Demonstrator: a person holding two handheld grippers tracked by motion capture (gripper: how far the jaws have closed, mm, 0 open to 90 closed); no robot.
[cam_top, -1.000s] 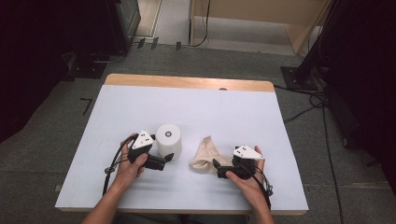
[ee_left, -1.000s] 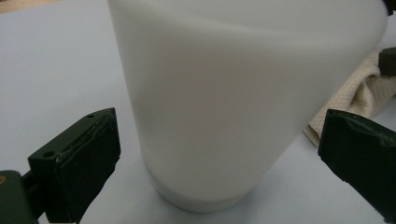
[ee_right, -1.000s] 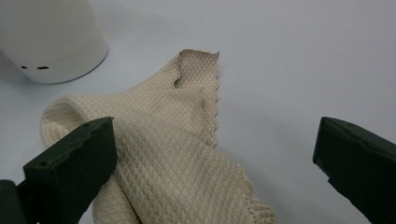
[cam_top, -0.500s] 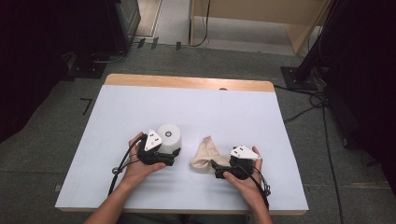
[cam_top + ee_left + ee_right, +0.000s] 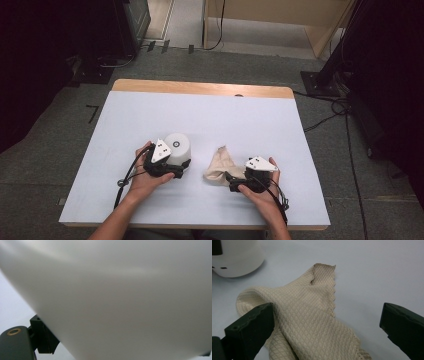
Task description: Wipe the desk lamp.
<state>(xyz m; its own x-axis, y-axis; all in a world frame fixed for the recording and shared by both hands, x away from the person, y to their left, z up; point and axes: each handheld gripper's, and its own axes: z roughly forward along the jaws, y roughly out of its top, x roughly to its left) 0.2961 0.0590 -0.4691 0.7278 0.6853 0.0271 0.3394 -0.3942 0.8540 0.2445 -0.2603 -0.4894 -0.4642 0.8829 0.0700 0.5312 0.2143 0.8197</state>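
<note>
A white cup (image 5: 177, 145) stands upside down on the table, left of centre. My left gripper (image 5: 181, 168) sits against its near side. In the left gripper view the cup wall (image 5: 120, 295) is very close, and my left gripper (image 5: 126, 347) is open with its jaws spread wide to either side of the cup. A crumpled beige quilted cloth (image 5: 219, 166) lies to the right of the cup. My right gripper (image 5: 230, 181) is at the cloth's near right edge. It stands open (image 5: 327, 315) with the cloth (image 5: 312, 312) lying between its jaws, the left jaw over a fold.
The pale blue tabletop (image 5: 210, 115) has a wooden strip (image 5: 200, 88) along its far edge. Cables (image 5: 127, 175) trail from both grippers toward the near edge. Dark equipment and cables stand on the floor around the table.
My left gripper has moved right and forward until the cup sits between its jaws. The right gripper has stayed at the cloth, shifting only slightly.
</note>
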